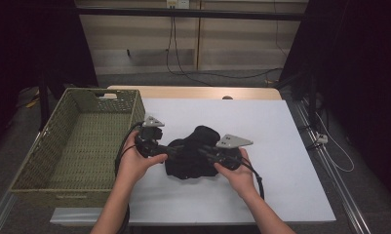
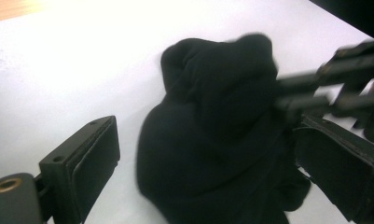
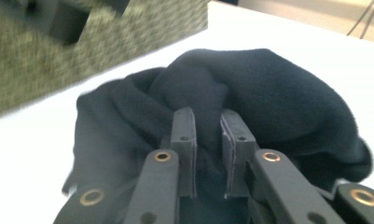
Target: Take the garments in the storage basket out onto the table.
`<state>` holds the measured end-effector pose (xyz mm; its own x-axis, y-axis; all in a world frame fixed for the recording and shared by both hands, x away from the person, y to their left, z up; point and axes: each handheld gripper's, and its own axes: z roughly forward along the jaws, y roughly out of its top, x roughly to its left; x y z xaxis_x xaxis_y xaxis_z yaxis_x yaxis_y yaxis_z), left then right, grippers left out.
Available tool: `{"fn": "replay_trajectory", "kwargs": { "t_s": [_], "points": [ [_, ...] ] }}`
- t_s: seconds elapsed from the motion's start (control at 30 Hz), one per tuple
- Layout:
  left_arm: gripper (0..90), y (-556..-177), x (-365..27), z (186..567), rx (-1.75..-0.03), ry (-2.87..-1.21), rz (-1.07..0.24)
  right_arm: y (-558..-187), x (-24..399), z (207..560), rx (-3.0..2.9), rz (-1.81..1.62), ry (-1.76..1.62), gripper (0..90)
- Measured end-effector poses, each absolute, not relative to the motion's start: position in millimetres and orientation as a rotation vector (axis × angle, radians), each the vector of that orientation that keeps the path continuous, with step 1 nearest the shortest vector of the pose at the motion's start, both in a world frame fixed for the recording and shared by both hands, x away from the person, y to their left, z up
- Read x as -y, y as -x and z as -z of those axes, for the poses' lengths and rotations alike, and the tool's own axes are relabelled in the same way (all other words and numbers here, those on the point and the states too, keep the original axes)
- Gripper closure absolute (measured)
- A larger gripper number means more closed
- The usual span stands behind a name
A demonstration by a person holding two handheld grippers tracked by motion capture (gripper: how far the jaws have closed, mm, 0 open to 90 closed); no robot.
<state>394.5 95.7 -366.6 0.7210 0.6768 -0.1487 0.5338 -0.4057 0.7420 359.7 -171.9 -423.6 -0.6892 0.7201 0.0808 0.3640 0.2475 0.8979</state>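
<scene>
1. The black cloth (image 1: pixel 193 155) lies bunched in a heap on the white sheet covering the table (image 1: pixel 281 146), in its near-left part, just to the right of the woven basket (image 1: pixel 81 141) and apart from it.
2. My right gripper (image 1: pixel 206 152) comes at the heap from its right side. In the right gripper view my fingers (image 3: pixel 184 135) stand close together with a fold of the cloth (image 3: pixel 250 93) pinched in the narrow gap between them; they are clenched on the fabric.
3. My left gripper (image 1: pixel 169 152) meets the heap from its left side. In the left gripper view the near finger (image 2: pixel 89 158) stands on bare white sheet, apart from the cloth (image 2: pixel 212 135), while the other finger (image 2: pixel 343 168) sits on the far side of it. These fingers are spread wide, with the heap between them and unpressed.
4. Both my forearms enter from the near edge and angle inward, so the two grippers face each other across the cloth, held low and roughly level over the table.
5. The right hand (image 1: pixel 237 173) wraps its gripper from below; the left hand (image 1: pixel 137 161) does likewise.
</scene>
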Motion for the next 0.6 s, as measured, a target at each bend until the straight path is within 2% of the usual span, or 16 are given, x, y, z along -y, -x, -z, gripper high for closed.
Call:
{"fn": "replay_trajectory", "kwargs": {
  "t_s": [0.27, 0.33, 0.53, 0.6],
  "points": [
    [6.8, -391, -85, 376, -0.955, -2.058, -0.185, -366, 214, 407, -1.999, -1.477, -1.184, 78.9],
    [6.7, -393, -84, 378, -0.907, -2.108, -0.187, -367, 223, 409, -1.961, -1.474, -1.233, 78.8],
    [6.7, -393, -72, 390, -0.913, -2.117, -0.16, -373, 245, 427, -1.907, -1.43, -1.336, 78.5],
    [7.2, -394, -69, 394, -0.882, -2.114, -0.095, -374, 250, 431, -1.892, -1.401, -1.368, 78.4]
  ]
}}
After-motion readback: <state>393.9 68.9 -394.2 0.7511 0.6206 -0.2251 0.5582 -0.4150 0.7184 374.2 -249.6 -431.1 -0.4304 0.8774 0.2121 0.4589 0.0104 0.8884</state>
